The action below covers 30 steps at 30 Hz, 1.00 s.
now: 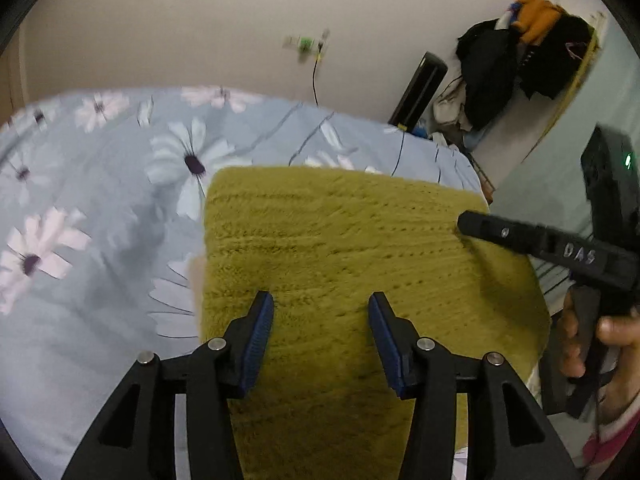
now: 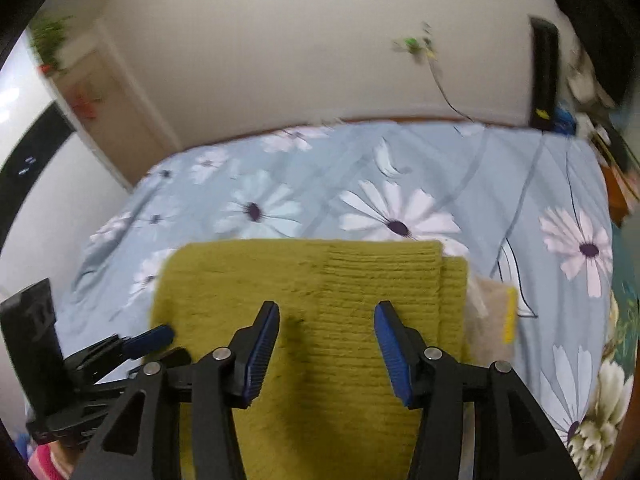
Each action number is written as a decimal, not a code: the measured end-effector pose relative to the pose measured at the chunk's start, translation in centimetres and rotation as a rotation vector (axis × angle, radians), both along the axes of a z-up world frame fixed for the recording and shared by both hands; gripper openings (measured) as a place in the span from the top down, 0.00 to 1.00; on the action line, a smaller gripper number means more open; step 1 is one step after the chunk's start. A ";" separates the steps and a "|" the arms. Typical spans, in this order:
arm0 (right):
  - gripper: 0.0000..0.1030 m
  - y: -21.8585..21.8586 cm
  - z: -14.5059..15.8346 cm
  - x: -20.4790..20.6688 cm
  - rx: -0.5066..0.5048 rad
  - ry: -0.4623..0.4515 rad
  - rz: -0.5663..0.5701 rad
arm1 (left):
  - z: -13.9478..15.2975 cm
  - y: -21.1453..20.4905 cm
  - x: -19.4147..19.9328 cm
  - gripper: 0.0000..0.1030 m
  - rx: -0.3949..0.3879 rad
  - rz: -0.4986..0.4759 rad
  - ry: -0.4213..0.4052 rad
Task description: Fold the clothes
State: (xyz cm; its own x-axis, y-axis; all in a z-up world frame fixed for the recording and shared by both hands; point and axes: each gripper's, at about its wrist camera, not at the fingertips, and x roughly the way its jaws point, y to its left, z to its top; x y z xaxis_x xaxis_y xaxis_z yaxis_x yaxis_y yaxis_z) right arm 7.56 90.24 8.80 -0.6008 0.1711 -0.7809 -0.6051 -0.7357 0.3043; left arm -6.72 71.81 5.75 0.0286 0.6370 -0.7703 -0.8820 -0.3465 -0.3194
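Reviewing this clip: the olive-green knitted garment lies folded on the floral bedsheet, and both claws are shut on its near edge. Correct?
Not quite. The olive-green knitted garment does lie folded on the floral bedsheet, but neither claw is shut on it. The left wrist view shows the left claw open above the fabric, and the right wrist view shows the right claw open as well, gripping nothing.

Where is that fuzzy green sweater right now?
The green sweater lies folded on the flowered bedsheet, directly under both open grippers, with a beige item peeking out at its right edge.
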 end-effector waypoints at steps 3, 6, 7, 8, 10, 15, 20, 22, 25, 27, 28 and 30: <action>0.48 1.3 -1.5 -1.0 -0.025 -0.060 -0.038 | -1.1 1.3 -1.0 0.51 -0.031 -0.007 -0.027; 0.48 1.6 -1.2 -1.6 -0.025 -0.080 -0.053 | -1.5 2.0 -1.1 0.51 -0.058 0.001 -0.007; 0.48 1.4 -1.0 -1.5 -0.024 -0.074 -0.055 | -1.5 1.9 -1.1 0.51 -0.059 0.008 -0.012; 0.48 1.3 -0.8 -1.4 -0.023 -0.068 -0.057 | -1.4 1.8 -1.1 0.51 -0.060 0.014 -0.018; 0.48 1.0 -0.3 -1.2 -0.021 -0.056 -0.062 | -0.6 0.8 -0.6 0.51 -0.051 0.027 -0.016; 0.44 -1.9 2.5 2.5 0.041 0.033 -0.036 | 1.9 -2.6 1.4 0.51 -0.002 0.035 0.024; 0.44 -4.5 2.6 5.4 0.060 0.045 0.036 | 3.4 -5.7 3.7 0.51 0.042 0.019 0.060; 0.43 -5.6 2.6 6.6 0.068 0.050 0.064 | 3.1 -5.9 4.0 0.51 0.034 0.013 0.060; 0.42 -6.0 1.5 6.7 0.070 0.025 0.077 | 1.6 -5.5 4.0 0.51 -0.019 0.016 0.048; 0.42 -5.5 0.4 6.3 0.073 -0.013 0.047 | -0.1 -5.1 3.4 0.51 -0.039 0.029 0.007; 0.42 -5.2 -0.2 6.1 0.071 -0.024 0.039 | -0.5 -5.0 3.2 0.51 -0.040 0.037 -0.002; 0.41 -4.5 -1.2 5.8 0.063 -0.041 0.021 | -1.0 -4.8 3.0 0.51 -0.045 0.052 -0.004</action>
State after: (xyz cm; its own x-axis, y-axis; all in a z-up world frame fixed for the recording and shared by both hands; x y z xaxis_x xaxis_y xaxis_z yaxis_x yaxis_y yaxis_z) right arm 13.40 85.71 7.57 -0.5722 0.2085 -0.7932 -0.6005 -0.7652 0.2321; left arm -3.68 67.05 4.78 -0.0001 0.6028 -0.7979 -0.8613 -0.4054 -0.3062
